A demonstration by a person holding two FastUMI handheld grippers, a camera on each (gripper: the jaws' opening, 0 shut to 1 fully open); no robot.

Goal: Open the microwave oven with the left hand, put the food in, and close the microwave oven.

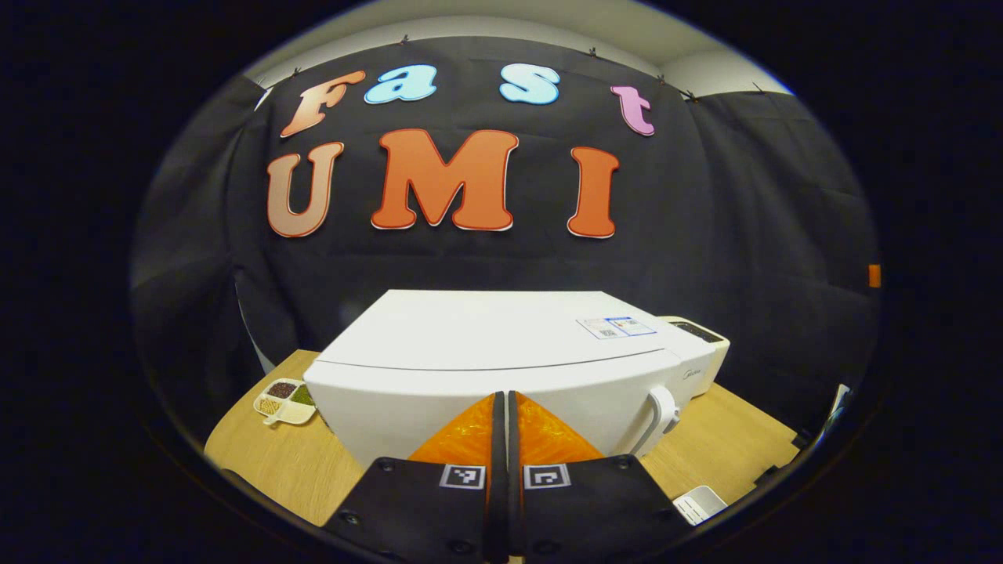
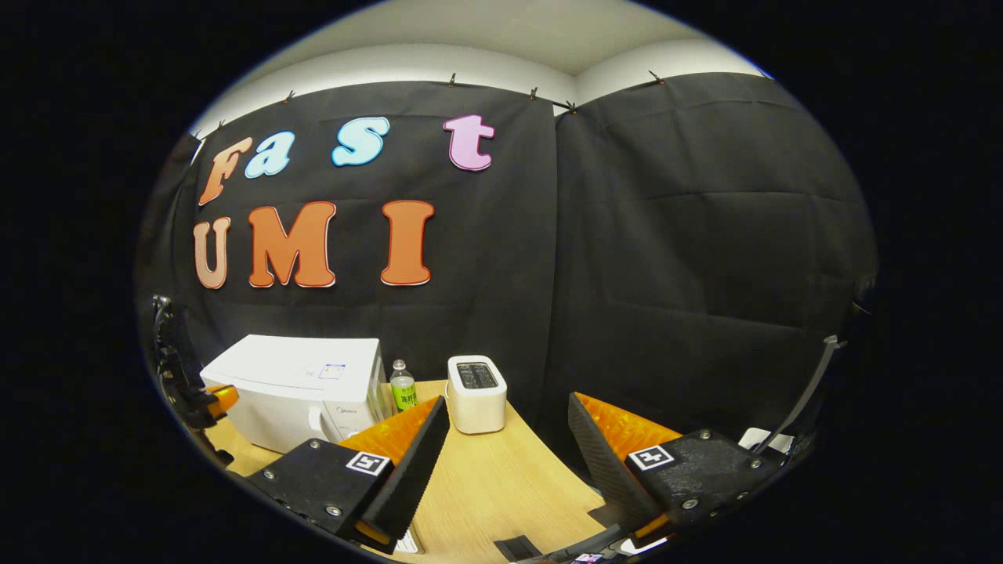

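A wooden table (image 1: 258,462) stands in a booth hung with black cloth. On it sits a white microwave oven (image 1: 501,352), the largest object, its door shut. In the left gripper view it lies straight ahead and very near, its long side running left to right across the view. Its curved white door handle (image 1: 657,419) stands upright at the right end of the front.

The left gripper (image 1: 501,423) points at the front of the oven with its two fingers pressed together and nothing between them. The handle lies just to the right of the fingertips, so the coming move looks like a short shift rightward, with the fingers likely parting to hook or pinch it. This gripper is by far the nearer of the two to the oven.

The right gripper (image 2: 509,439) has its fingers spread wide and empty. In its view the oven sits well off to the left, with a white toaster (image 2: 476,393) ahead and a small green-labelled bottle (image 2: 403,387) between the two.

To the left of the oven, in the left gripper view, rests a small divided dish of food (image 1: 284,399), holding dark, tan and green portions in separate compartments. It sits on the table, not yet inside the oven.
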